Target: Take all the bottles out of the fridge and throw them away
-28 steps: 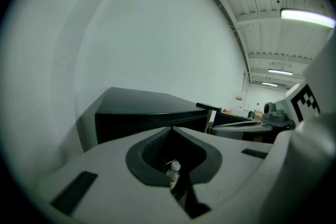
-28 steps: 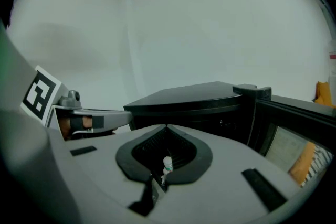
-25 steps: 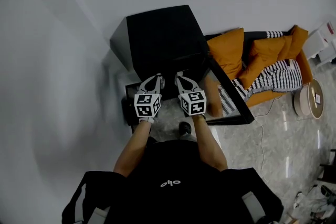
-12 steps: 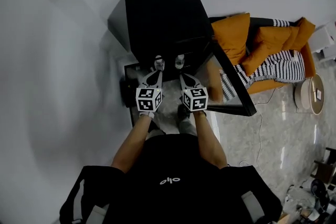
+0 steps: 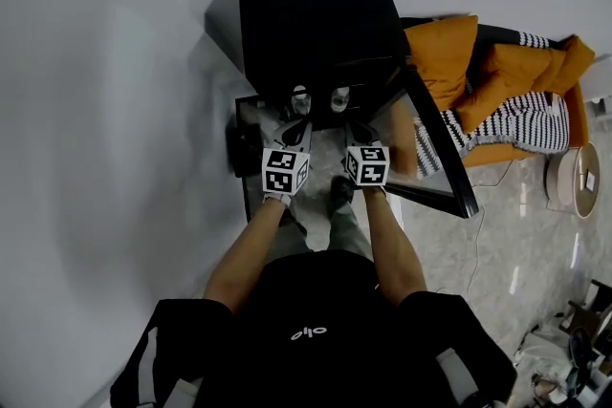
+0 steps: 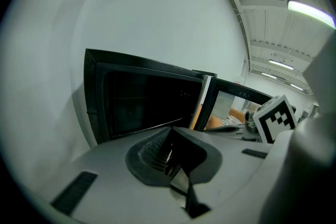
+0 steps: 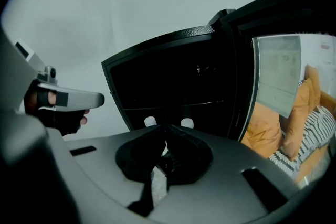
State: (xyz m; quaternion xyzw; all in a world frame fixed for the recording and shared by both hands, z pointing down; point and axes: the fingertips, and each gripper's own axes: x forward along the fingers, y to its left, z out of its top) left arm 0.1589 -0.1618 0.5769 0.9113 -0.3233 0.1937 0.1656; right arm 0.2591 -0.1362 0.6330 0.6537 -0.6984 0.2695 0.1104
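1. The left claw (image 6: 169, 150) is squeezed shut with nothing in it. Its two dark pads have little ridges and press flat together.
2. The right claw (image 7: 165, 147) is shut tight too, and it is empty. In the head view both claws sit near the middle, each with a white cube with black squares on it.
3. What has just changed: a second ago both claws were a bit farther from the fridge (image 5: 316, 14). Now they are down close to its open front. No white caps showed then, and now they do.
4. I think this means the reaching part is nearly done. The claws must open before they can grab, and no bottle is out yet.
5. The left bottle (image 5: 301, 98) and the right bottle (image 5: 339, 97) stand side by side inside the fridge, just above the claw tips. Only their round white caps show.
6. The fridge is a black, boxy thing with smooth, shiny sides, and it is dark inside.
7. Its door (image 5: 435, 148) hangs open to the right, a black frame around shiny glass.
8. In the upper right sits a sofa (image 5: 497, 81) with soft orange cushions and a striped cloth.
9. The floor (image 5: 497, 244) is smooth, shiny grey stone, and the wall is plain white.
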